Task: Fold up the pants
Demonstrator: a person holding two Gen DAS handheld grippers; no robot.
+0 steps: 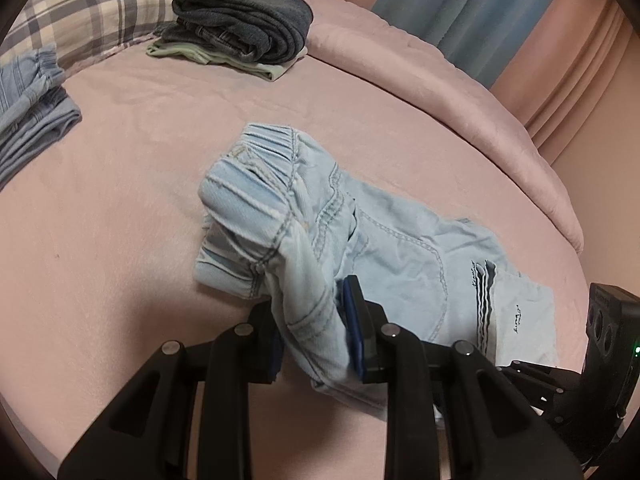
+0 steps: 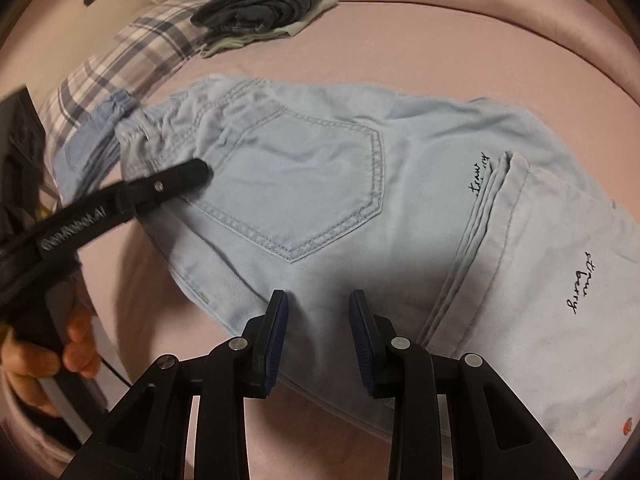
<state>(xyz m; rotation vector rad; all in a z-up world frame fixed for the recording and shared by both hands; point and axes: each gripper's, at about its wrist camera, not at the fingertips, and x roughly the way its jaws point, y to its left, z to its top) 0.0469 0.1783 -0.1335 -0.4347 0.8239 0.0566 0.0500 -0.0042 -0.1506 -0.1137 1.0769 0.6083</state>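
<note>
Light blue denim pants [image 1: 400, 256] lie on the pink bed, legs folded over at the right. My left gripper [image 1: 316, 344] is shut on a bunch of the pants' waist fabric and lifts it off the bed. In the right wrist view the pants [image 2: 320, 184] show a back pocket and "strawberry" lettering. My right gripper [image 2: 318, 340] is open just above the pants' near edge, with fabric lying between its fingers. The left gripper [image 2: 176, 180] shows there at the waistband.
A stack of folded dark grey and pale green clothes [image 1: 236, 28] sits at the far side of the bed. A plaid pillow [image 1: 88, 12] and folded blue clothes [image 1: 32, 116] lie at the left. Curtains [image 1: 520, 28] hang beyond the bed's right edge.
</note>
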